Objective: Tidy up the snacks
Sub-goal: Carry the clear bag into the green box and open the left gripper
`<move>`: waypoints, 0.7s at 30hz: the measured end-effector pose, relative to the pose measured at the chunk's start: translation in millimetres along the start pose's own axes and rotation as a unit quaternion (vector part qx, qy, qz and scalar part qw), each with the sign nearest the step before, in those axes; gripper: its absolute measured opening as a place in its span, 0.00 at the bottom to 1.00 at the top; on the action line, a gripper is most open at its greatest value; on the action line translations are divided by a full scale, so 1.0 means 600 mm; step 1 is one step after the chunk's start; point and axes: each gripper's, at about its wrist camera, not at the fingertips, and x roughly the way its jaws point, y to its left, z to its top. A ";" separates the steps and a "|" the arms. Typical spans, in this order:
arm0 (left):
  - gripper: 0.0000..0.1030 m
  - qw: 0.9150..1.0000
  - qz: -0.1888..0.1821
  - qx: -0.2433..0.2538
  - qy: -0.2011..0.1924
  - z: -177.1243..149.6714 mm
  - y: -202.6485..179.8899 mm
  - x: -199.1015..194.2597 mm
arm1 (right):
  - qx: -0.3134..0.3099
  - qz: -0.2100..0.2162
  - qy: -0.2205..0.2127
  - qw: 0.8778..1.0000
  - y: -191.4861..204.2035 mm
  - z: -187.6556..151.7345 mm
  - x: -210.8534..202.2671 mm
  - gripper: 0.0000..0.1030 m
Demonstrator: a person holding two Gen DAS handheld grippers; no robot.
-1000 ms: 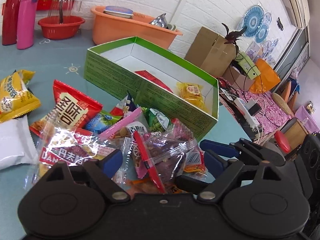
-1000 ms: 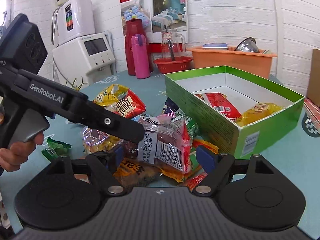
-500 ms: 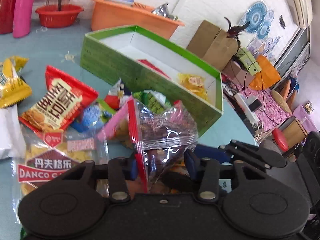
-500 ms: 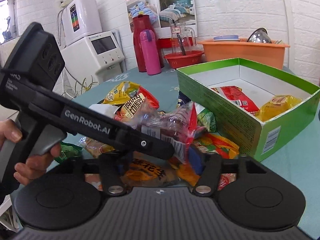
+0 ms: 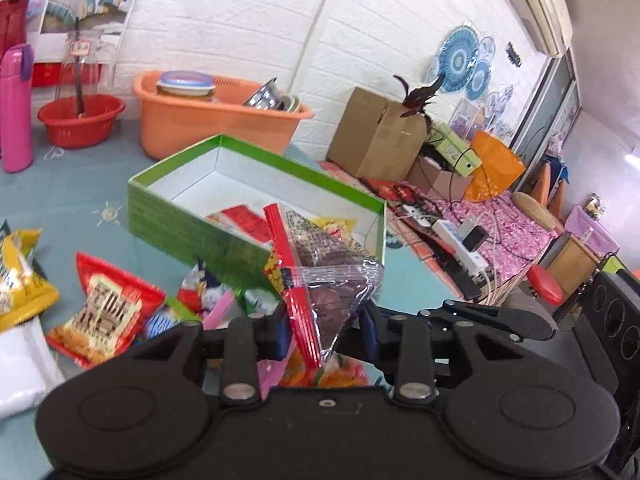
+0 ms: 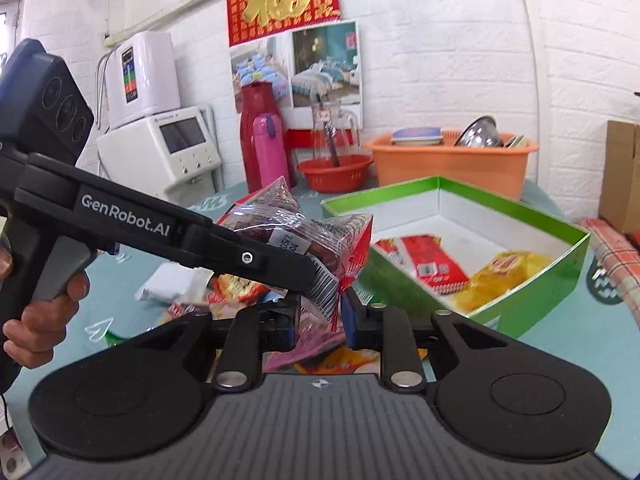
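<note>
Left gripper (image 5: 324,330) and right gripper (image 6: 320,318) both closing, pads pinched on one clear snack bag (image 6: 320,236), lifted clear of the table's pile so as to reach the green box (image 6: 520,280) toward the far edge.
</note>
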 end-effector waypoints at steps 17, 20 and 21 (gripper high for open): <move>0.51 0.998 -0.038 0.046 0.011 0.087 -0.008 0.127 | 0.037 -0.059 -0.028 0.997 -0.098 0.039 0.029 0.37; 0.51 0.998 -0.041 0.045 0.021 0.090 0.000 0.155 | 0.049 -0.065 -0.021 0.996 -0.113 0.033 0.045 0.37; 0.52 0.998 -0.041 0.045 0.024 0.091 0.002 0.164 | 0.053 -0.065 -0.019 0.996 -0.118 0.031 0.050 0.37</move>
